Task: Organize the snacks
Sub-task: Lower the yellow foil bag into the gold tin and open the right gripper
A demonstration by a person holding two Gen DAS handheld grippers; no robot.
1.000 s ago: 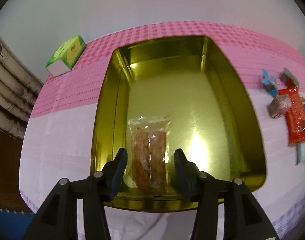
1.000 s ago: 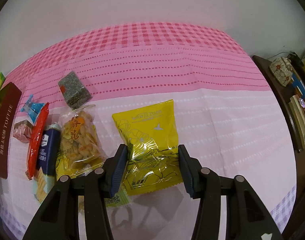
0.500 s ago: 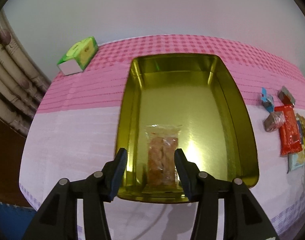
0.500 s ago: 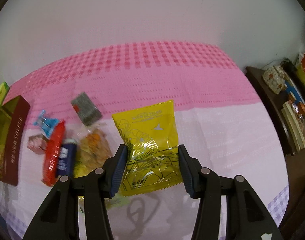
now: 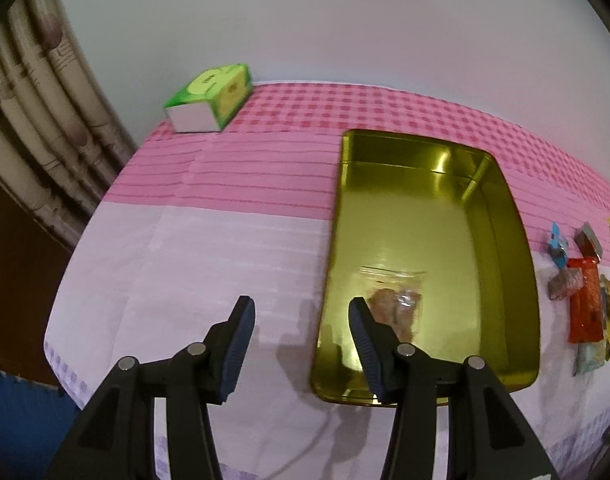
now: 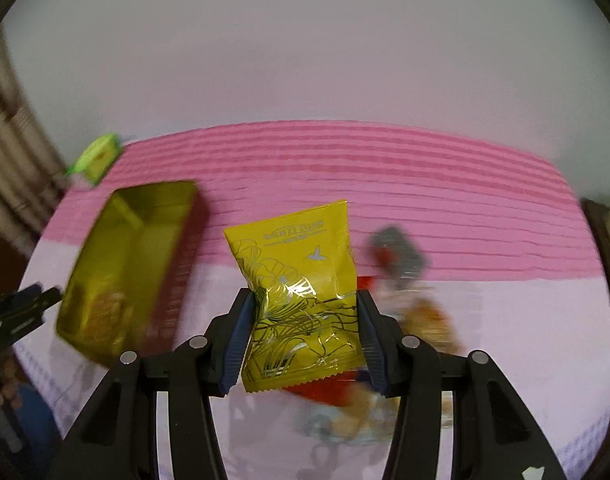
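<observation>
A gold tin point(image 5: 501, 240) lies open on the pink-and-white cloth, with a clear packet of orange snacks point(image 5: 395, 300) in its near end. My left gripper point(image 5: 301, 316) is open and empty, above the cloth left of the tin's near corner. My right gripper point(image 6: 303, 324) is shut on a yellow foil snack bag point(image 6: 301, 292) and holds it up above the cloth. In the right wrist view the tin point(image 6: 125, 264) is to the left of the bag, and blurred loose snacks point(image 6: 401, 256) lie behind and under it.
A green box point(image 5: 211, 96) stands at the table's far left corner by a curtain point(image 5: 37, 120). Several loose snacks, among them a red packet point(image 5: 585, 304), lie right of the tin. Dark furniture point(image 6: 609, 240) stands at the table's right edge.
My left gripper has pulled back and shifted left off the tin, leaving the clear packet inside. My right gripper has lifted the yellow bag and swung left toward the tin.
</observation>
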